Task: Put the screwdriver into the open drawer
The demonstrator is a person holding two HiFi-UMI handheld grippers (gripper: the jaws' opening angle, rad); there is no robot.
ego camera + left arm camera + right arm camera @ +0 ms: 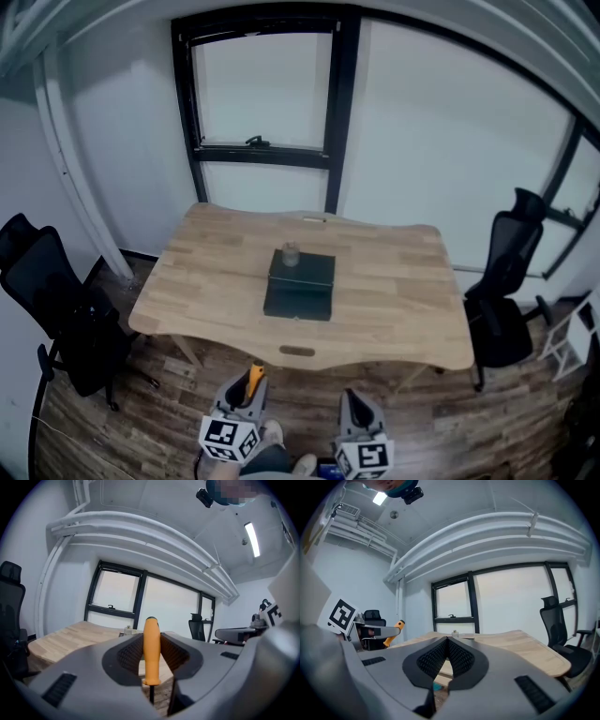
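Note:
An orange-handled screwdriver [254, 379] stands upright between the jaws of my left gripper [247, 386], which is shut on it; in the left gripper view the handle [151, 651] fills the gap and the dark shaft points down. A dark drawer box [301, 272] sits mid-table, its drawer [298, 302] pulled out toward me, with a small jar [291, 253] on top. My right gripper [357, 405] is shut and holds nothing, its pads [457, 656] pressed together. Both grippers hang below the table's near edge, well short of the box.
The wooden table [403, 291] stands before a window. A black office chair [52, 300] is at its left and another [506, 281] at its right. A white rack [572, 337] stands at far right. Wood floor lies under the grippers.

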